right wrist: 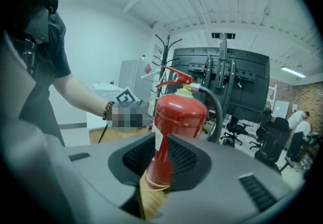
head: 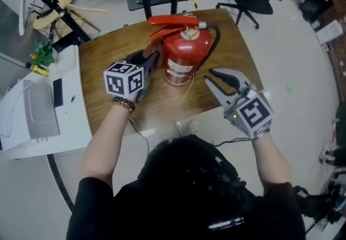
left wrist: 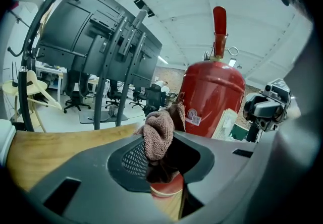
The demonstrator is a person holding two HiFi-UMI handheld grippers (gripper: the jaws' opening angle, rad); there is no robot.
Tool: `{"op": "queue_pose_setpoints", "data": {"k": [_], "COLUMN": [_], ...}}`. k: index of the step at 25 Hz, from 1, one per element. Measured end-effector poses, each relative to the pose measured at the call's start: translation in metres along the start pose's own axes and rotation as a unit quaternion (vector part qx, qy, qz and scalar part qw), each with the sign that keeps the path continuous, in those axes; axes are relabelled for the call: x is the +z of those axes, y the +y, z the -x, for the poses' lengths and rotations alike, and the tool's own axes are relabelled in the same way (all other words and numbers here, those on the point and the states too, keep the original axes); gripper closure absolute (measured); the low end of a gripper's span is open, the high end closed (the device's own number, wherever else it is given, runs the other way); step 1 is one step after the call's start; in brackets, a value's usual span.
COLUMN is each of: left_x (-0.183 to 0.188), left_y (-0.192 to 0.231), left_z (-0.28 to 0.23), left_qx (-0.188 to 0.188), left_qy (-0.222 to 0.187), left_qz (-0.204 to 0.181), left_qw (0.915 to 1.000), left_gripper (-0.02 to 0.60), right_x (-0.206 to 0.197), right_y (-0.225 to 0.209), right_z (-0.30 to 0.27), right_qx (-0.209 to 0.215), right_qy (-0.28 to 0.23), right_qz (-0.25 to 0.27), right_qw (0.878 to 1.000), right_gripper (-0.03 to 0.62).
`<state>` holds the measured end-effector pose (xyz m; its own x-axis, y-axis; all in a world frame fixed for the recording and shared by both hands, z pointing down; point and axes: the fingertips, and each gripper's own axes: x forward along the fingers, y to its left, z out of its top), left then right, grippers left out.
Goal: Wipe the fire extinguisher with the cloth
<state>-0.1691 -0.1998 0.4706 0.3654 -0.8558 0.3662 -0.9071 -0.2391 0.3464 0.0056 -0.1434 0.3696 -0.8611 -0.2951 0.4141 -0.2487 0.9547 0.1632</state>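
Writing: white paper label (head: pixel 181 68) on the red metal fire extinguisher (head: pixel 186 50) carries print too small to read. A small round sticker (left wrist: pixel 193 115) beside it is also not readable.
Markers: each gripper bears a white cube with black square patterns, the left cube (head: pixel 124 78) and the right cube (head: pixel 254 112). They show no letters.
Left gripper (head: pixel 152 59): the jaws pinch a bunched brown terry cloth (left wrist: pixel 159 134). The extinguisher is directly ahead of the cloth; contact cannot be told.
Left hand pose: forearm stretched forward, bead bracelet (head: pixel 124 104) at the wrist, gripper pointing slightly down.
Right gripper (head: pixel 210 75): jaws spread and holding nothing. The extinguisher is ahead in the gap, apart from the pads.
Extinguisher place: upright on the brown wooden table (head: pixel 108 50), between both grippers.
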Motion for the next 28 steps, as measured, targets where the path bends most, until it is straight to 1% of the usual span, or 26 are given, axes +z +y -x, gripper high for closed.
{"op": "queue_pose_setpoints", "data": {"k": [6,15,24,28], "left_x": [-0.027,-0.070,-0.113,-0.125], "left_y": [0.010,0.025,0.038,0.042], "left_z": [-0.013,-0.032,-0.045,-0.050], "left_qx": [0.021,0.046,0.066,0.077], "left_qy": [0.026,0.064,0.109,0.126], "left_qz": [-0.002,0.008,0.018,0.016], "left_qw": [0.9995,0.9969,0.9917,0.9889], "left_gripper": [0.485,0.485,0.485,0.485], "right_x": [-0.010,-0.019,-0.030,-0.037], "right_y": [0.000,0.001,-0.003,-0.004], "right_z": [-0.004,-0.007,-0.007,-0.009], "right_qx": [0.000,0.004,0.005,0.009], "right_qy": [0.007,0.015,0.019,0.026], "right_qz": [-0.013,-0.022,-0.031,-0.037], "right_qw": [1.000,1.000,0.999,0.999], "right_gripper": [0.510,0.510,0.510,0.510]}}
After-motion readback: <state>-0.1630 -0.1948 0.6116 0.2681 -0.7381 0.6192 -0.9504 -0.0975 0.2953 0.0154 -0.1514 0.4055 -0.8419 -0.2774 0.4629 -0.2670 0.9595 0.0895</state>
